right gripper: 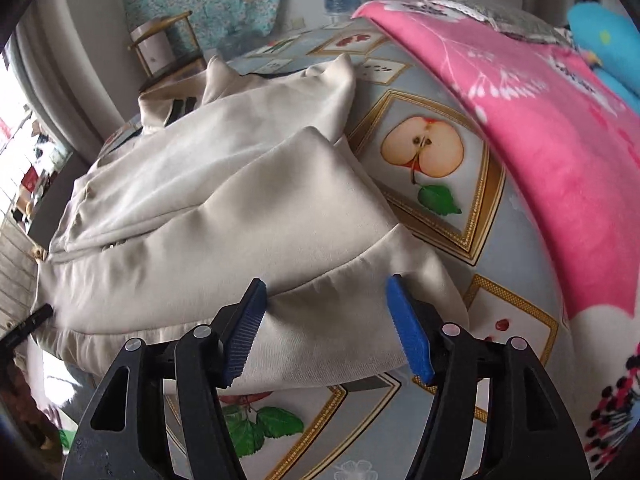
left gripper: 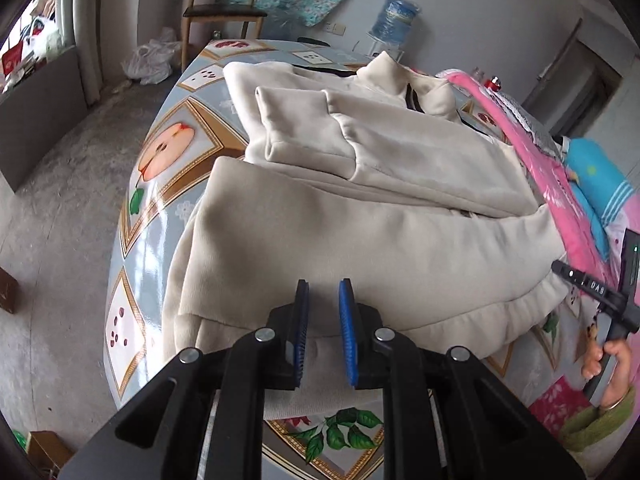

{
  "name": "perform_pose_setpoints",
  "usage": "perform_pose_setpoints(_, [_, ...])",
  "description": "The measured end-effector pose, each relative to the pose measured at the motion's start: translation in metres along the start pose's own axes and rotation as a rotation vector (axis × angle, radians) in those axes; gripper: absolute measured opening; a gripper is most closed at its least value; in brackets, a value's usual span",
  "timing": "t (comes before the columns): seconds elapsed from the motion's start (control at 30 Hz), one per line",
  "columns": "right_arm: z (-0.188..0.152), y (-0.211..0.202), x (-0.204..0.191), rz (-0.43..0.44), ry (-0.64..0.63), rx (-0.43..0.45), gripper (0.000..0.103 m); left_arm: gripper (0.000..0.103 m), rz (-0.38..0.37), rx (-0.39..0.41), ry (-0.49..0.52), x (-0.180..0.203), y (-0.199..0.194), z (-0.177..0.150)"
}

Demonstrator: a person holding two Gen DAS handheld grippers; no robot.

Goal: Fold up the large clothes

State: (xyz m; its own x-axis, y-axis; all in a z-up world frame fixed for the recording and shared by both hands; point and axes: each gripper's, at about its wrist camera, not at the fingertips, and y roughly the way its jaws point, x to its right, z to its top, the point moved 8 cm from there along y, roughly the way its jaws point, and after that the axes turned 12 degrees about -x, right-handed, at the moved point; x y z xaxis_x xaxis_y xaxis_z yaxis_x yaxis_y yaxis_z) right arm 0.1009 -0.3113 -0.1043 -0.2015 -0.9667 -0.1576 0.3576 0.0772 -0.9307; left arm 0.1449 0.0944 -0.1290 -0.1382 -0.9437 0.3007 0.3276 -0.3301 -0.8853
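A cream jacket (left gripper: 360, 232) lies partly folded on a table covered with a fruit-print cloth (left gripper: 160, 152); its sleeves are laid over the body and the collar is at the far end. My left gripper (left gripper: 324, 284) hovers over the near hem with its blue pads a narrow gap apart and no cloth pinched. In the right wrist view the jacket (right gripper: 240, 216) fills the left half. My right gripper (right gripper: 326, 282) stands wide open just above the hem's right corner, holding nothing. A hand (left gripper: 612, 360) holds that right tool at the left view's right edge.
A pink blanket (right gripper: 540, 120) and a blue pillow (left gripper: 596, 168) lie along the table's right side. Beyond the table stand a wooden chair (left gripper: 224, 12) and a blue water bottle (left gripper: 394, 16). A white plastic bag (left gripper: 150, 60) sits on the floor to the left.
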Motion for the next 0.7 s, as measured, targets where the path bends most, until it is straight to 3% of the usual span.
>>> perform_pose_setpoints(0.13, [0.003, -0.010, 0.001, 0.081, 0.028, -0.019, 0.072, 0.016, 0.056, 0.026, 0.010, 0.001, -0.015, 0.008])
perform_pose_setpoints(0.23, [0.011, -0.025, -0.001, 0.112, 0.021, 0.008, 0.082, 0.030, 0.083, 0.069, 0.021, 0.001, -0.034, 0.021])
perform_pose_setpoints(0.47, [0.035, -0.042, -0.014, 0.184, 0.010, 0.043, 0.085, 0.064, 0.159, 0.140, 0.035, 0.006, -0.065, 0.064])
perform_pose_setpoints(0.57, [0.045, -0.041, -0.023, 0.196, -0.006, 0.037, 0.085, 0.074, 0.188, 0.152, 0.051, 0.013, -0.067, 0.082])
perform_pose_setpoints(0.7, [0.063, -0.042, -0.043, 0.245, -0.047, 0.027, 0.085, 0.077, 0.215, 0.146, 0.088, 0.025, -0.063, 0.108])
